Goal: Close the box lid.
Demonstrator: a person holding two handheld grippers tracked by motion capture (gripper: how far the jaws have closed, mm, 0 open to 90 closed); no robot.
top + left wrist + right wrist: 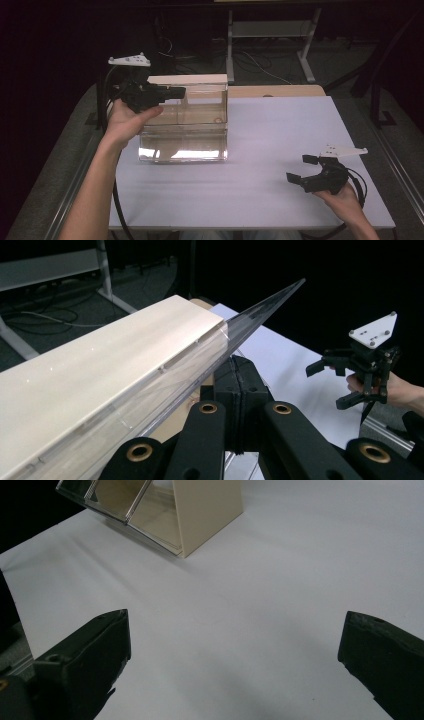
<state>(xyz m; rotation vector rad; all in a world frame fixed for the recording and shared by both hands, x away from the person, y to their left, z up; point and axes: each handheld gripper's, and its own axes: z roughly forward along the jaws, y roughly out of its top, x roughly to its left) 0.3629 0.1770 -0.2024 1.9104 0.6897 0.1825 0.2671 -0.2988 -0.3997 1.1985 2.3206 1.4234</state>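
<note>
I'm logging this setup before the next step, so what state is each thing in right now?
Left gripper: jaws shut, at the clear box's upper left edge; whether they pinch the wall is unclear.
Right gripper: jaws wide open, holding nothing, over the white table.
Clear box: upright on the table, with a beige panel along its top rear.

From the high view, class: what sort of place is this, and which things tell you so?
Probably a lab or workshop, not a home: a white work table, bare desk legs with loose cables on the floor behind, and camera-fitted tongs in each hand.
</note>
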